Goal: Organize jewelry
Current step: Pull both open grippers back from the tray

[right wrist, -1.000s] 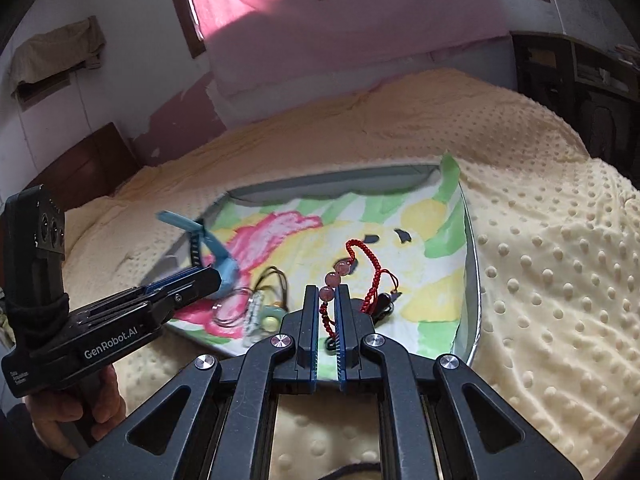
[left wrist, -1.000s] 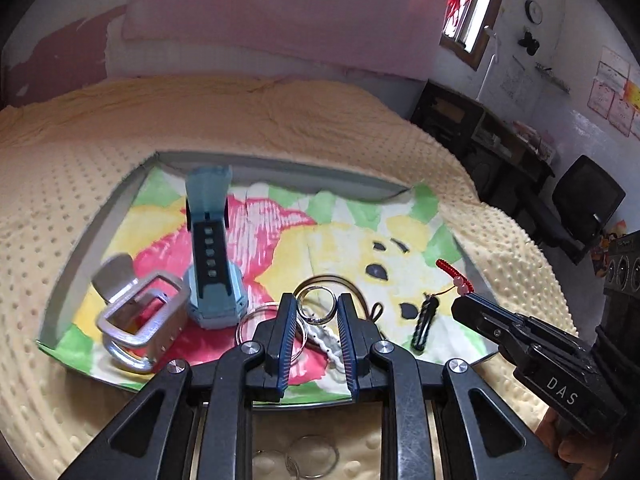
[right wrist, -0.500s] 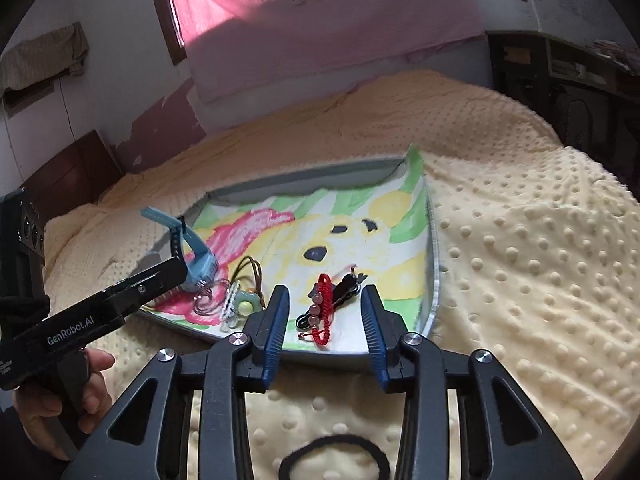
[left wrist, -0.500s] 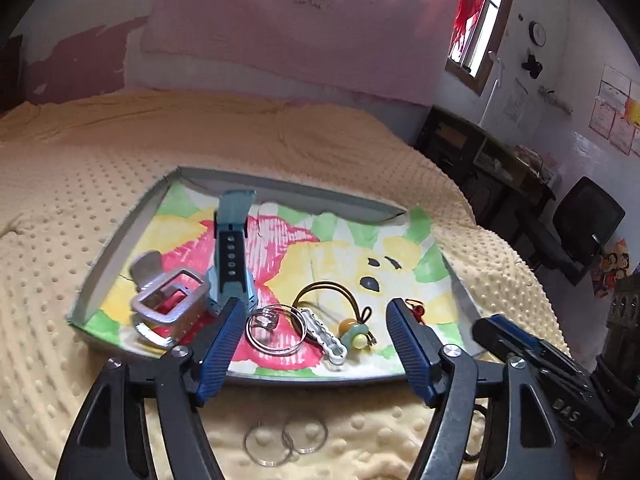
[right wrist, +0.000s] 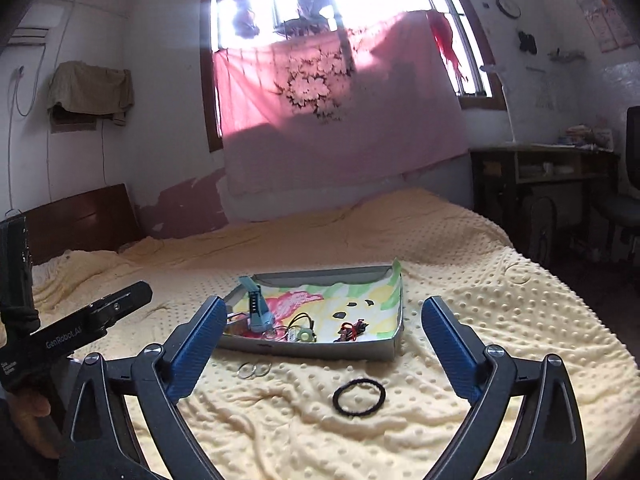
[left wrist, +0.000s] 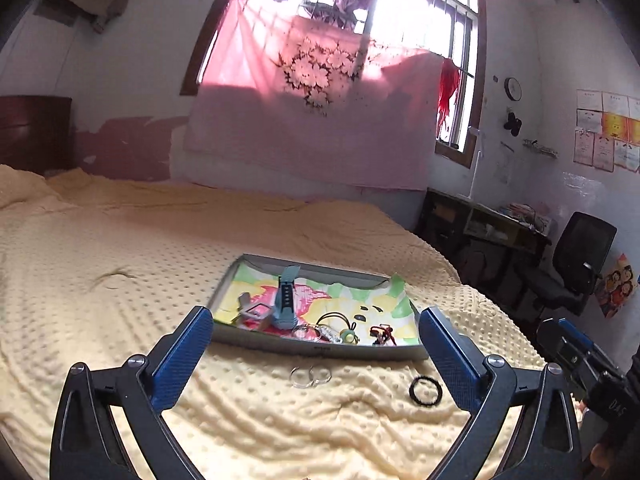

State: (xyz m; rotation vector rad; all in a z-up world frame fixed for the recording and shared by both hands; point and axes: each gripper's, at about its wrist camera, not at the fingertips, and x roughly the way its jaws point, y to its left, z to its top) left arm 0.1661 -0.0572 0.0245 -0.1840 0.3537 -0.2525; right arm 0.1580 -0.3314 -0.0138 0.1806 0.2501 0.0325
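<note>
A grey tray (left wrist: 320,349) (right wrist: 304,350) with a flowered liner lies on the yellow bed. In it are a blue watch strap (left wrist: 285,298) (right wrist: 256,306), a silver buckle (left wrist: 252,312), key rings (left wrist: 306,332), a green-bead hair tie (left wrist: 348,334) (right wrist: 306,334) and a red beaded bracelet (left wrist: 382,332) (right wrist: 352,328). On the blanket before the tray lie two clear rings (left wrist: 310,376) (right wrist: 253,370) and a black hair tie (left wrist: 426,391) (right wrist: 359,397). My left gripper (left wrist: 314,354) and right gripper (right wrist: 320,344) are both wide open, empty, held back from the tray.
The dotted yellow blanket (left wrist: 120,280) covers the whole bed. A dark desk (left wrist: 480,228) and black office chair (left wrist: 576,268) stand to the right of the bed. A wooden headboard (right wrist: 80,220) is at the far left. A pink curtain (left wrist: 304,120) hangs behind.
Both grippers opened, dropping the green-bead hair tie and the red bracelet in the tray. Both then pulled back and rose, so the tray looks smaller and farther.
</note>
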